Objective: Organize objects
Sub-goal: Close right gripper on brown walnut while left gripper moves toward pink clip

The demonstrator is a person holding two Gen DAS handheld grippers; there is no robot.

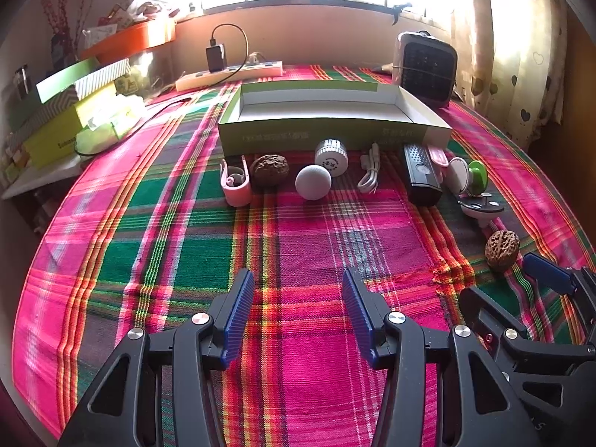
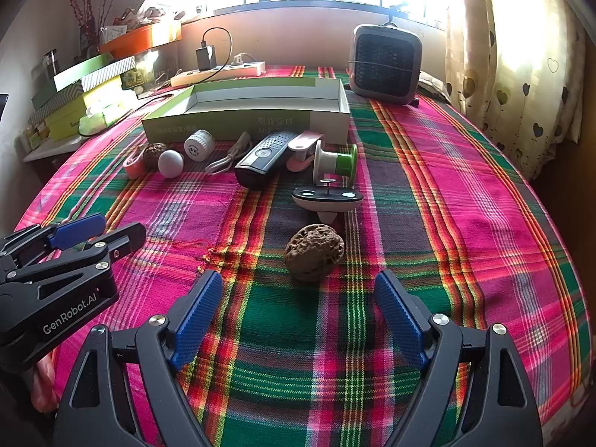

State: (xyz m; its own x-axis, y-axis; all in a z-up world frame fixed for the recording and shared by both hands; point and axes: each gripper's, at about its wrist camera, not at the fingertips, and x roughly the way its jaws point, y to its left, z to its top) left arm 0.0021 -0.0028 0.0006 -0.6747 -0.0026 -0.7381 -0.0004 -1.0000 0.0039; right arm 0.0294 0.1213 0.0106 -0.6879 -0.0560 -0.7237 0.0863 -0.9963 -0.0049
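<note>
From my left wrist camera, my left tool (image 1: 298, 279) stands spread and empty over the woven plaid cloth (image 1: 305, 335); a green cardboard box (image 1: 327, 134) lies beyond.

From my right wrist camera, my right tool (image 2: 298, 283) gapes empty just short of a wrinkled walnut (image 2: 314, 252); "GenRobot.AI" marks the left tool.

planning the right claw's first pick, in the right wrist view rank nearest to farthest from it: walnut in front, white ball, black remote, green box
1. Walnut, just ahead of the right claw, between its open fingers' line.
2. Black remote, further back, centre.
3. White ball, back left; close to the remote's range.
4. Green box, behind the row.
</note>
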